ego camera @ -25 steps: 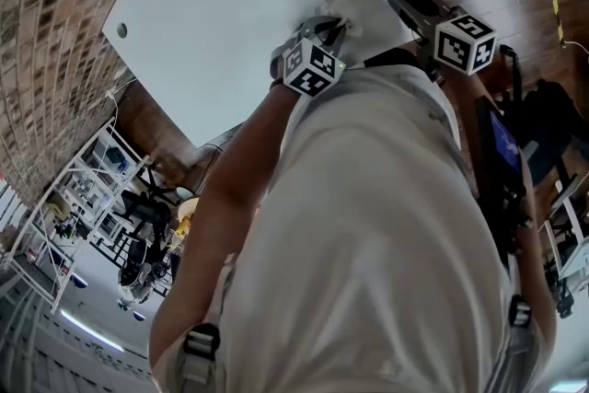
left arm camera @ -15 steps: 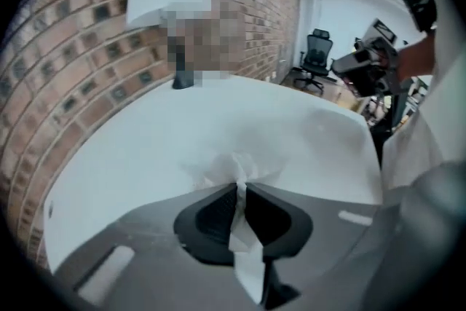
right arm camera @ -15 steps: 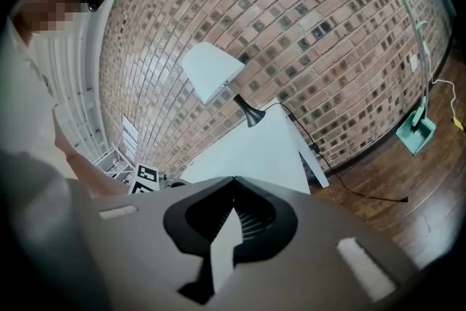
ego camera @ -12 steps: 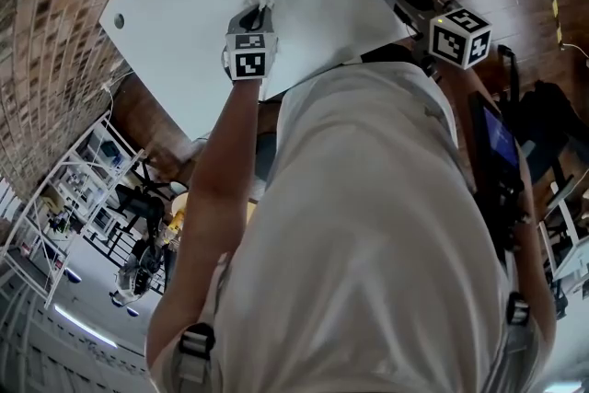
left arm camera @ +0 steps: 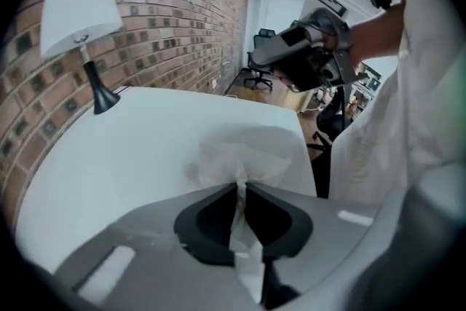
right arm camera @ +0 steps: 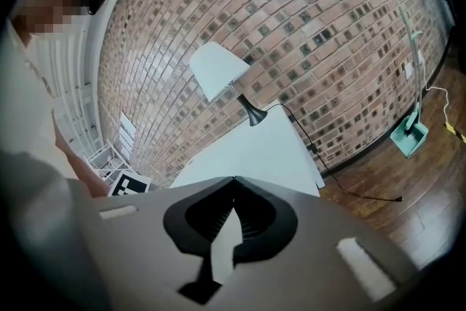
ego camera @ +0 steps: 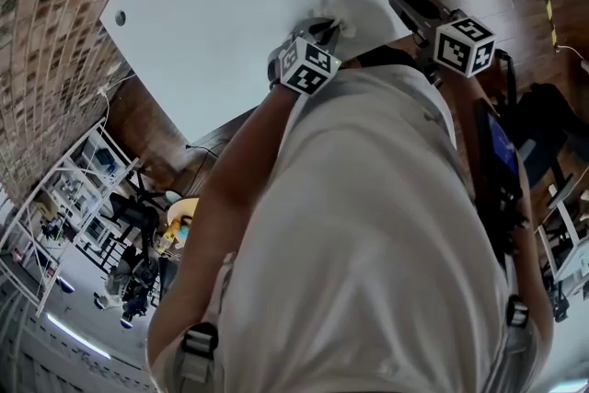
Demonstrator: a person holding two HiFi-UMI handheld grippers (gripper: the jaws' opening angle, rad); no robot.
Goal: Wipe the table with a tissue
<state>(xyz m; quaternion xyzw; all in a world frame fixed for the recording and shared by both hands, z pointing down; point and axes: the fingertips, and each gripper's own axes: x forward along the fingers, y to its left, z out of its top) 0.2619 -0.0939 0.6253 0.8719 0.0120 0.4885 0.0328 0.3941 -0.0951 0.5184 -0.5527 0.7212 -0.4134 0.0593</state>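
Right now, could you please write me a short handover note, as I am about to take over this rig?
Left gripper: shut on the tissue, which lies bunched on the white table near the person's edge.
Right gripper: shut, nothing between its jaws, held by the table's near corner.
Done: tissue gripped and on the surface; no wiped patch can be told apart.
Left: wipe the rest of the top, towards the lamp.
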